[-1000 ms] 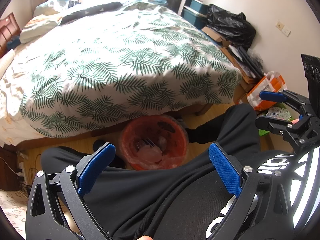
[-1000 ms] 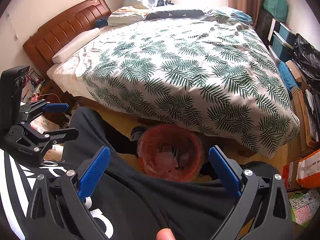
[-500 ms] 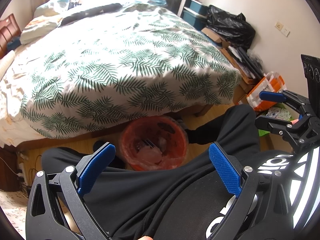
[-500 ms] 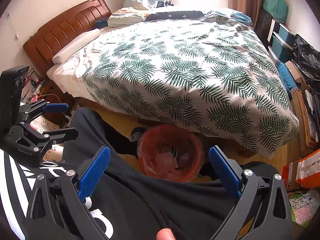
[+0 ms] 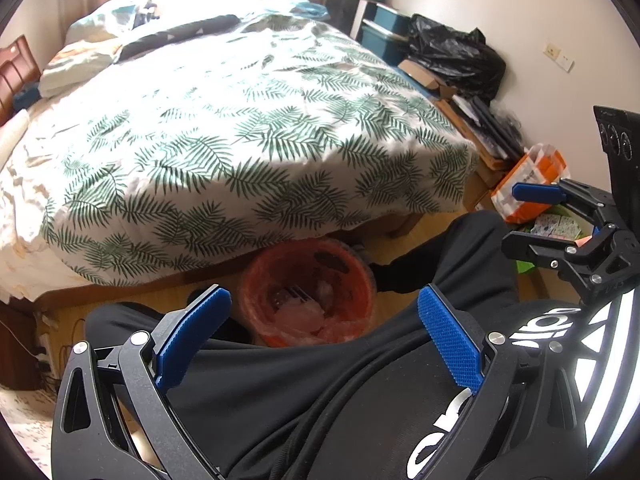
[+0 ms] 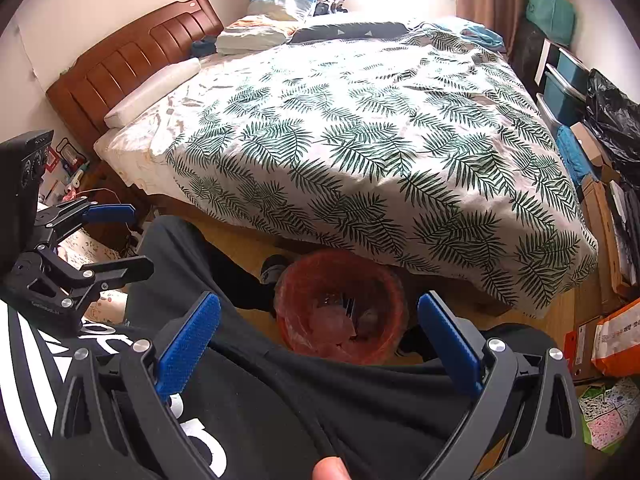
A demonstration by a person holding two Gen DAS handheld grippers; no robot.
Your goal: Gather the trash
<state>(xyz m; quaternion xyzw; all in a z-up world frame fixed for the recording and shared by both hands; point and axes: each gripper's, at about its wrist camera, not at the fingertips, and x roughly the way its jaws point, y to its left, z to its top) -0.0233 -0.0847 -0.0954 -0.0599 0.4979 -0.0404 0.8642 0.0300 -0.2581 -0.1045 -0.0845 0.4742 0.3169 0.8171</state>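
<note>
Left wrist view: my left gripper [image 5: 320, 332], black frame with 2 blue textured pads, is spread wide and holds nothing. It sits above my lap in black trousers [image 5: 280, 392]. Between the pads, on the wooden floor [image 5: 400, 304], stands the round orange bin lined with a translucent plastic bag [image 5: 308, 292], tucked against the edge of the bed. Pale crumpled trash lies inside it. The white duvet printed with green fern leaves [image 5: 240, 152] overhangs the bin's far rim. My right gripper [image 5: 516, 216] appears at the right edge, its 2 fingers apart and empty. Beyond it sits an orange-and-white package [image 5: 532, 184]; a black plastic sack [image 5: 456, 60] rests near the wall.

Right wrist view: my right gripper [image 6: 320, 332] is likewise fully spread, gripping nothing. The orange bin [image 6: 340, 304] stands between my 2 legs, just below the duvet [image 6: 360, 140]. My left gripper [image 6: 140, 240] shows at the left, fingers apart. A brown wooden headboard [image 6: 128, 64] backs the bed.
</note>
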